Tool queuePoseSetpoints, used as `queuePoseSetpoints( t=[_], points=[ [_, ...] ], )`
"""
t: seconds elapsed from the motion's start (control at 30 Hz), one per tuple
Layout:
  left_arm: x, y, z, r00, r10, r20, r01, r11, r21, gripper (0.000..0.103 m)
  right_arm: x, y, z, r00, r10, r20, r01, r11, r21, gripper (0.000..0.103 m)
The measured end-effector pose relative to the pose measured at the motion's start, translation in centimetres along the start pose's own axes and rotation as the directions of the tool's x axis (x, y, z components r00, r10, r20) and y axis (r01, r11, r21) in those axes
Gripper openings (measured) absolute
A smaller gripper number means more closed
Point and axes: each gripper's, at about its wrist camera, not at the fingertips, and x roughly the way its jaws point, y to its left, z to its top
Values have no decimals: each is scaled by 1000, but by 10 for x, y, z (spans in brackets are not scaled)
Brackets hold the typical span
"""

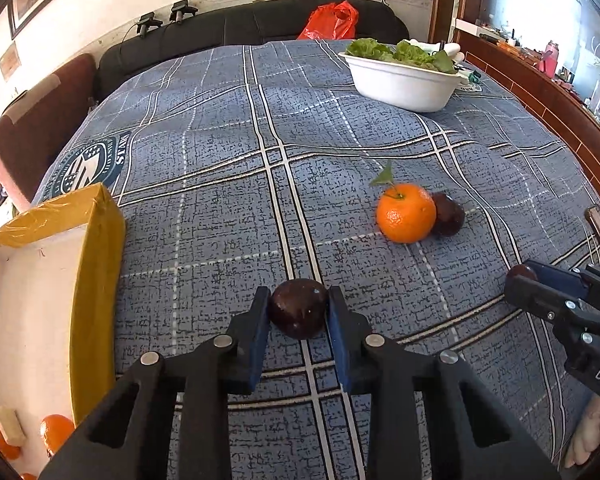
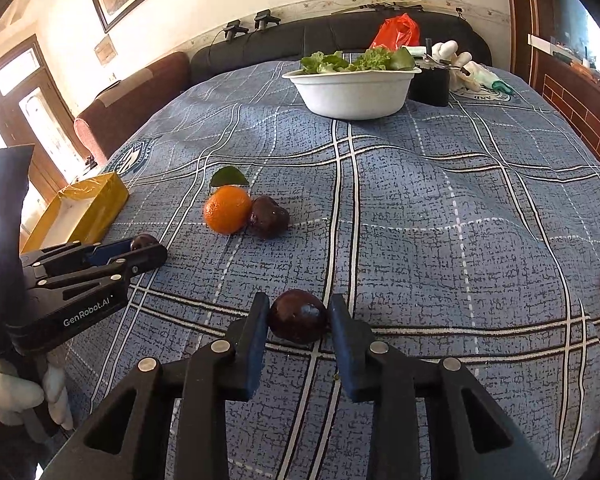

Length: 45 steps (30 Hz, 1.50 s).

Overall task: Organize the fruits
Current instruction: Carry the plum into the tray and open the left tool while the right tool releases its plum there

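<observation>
Pinched between the blue pads of the left gripper [image 1: 299, 314] is a dark plum [image 1: 298, 307]; a second plum [image 2: 298, 316] is clamped likewise by the right gripper [image 2: 299, 316] — both above the plaid cloth [image 1: 220, 200]. Farther off, an orange [image 1: 406, 213] is touched by a third plum [image 1: 448, 214] (the yellow box [image 1: 100, 232] sits left).

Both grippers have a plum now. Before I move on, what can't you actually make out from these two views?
- Yellow box contents: left wrist view, cut off by the frame edge and the left gripper; only some oranges show.
- Loose plum: left wrist view, half hidden behind the leafy orange.
- Black container: right wrist view, partly behind the white bowl; contents not visible.
- Right gripper: contact under its plum is hidden.
</observation>
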Motion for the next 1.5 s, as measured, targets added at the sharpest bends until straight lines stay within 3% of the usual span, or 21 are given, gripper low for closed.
queuePoseSetpoints(
  t=[0.23,0.33,0.4,0.5,0.67,0.9,1.1,1.27,1.5],
  points=[
    [-44,14,-4,996,-37,76,43,996,-75,27,-4,-7,0,998,68,9,-69,997,38,32],
    [-73,25,-14,990,-56,127,72,989,-127,27,-5,-19,2,967,254,19,-254,959,128,32],
    [-89,33,-23,986,-63,157,89,982,-167,27,-5,-28,2,944,329,33,-329,927,179,32],
    [-112,53,-40,978,-70,195,116,965,-235,27,-5,-33,0,936,348,44,-349,913,209,32],
    [-144,100,-64,976,-10,217,80,946,-315,27,-6,-18,1,959,279,39,-282,943,179,32],
    [-158,174,-76,978,86,188,-5,920,-392,28,-20,61,12,955,297,-3,-296,955,30,33],
    [-141,216,-80,981,130,143,-59,906,-419,28,-14,168,15,925,369,-93,-379,916,-134,33],
    [-119,238,-91,990,94,108,-34,887,-460,28,9,236,0,897,402,-185,-436,874,-214,33],
    [-96,244,-88,997,41,66,-6,890,-457,28,36,278,-23,892,367,-265,-435,856,-278,33]
  ],
)
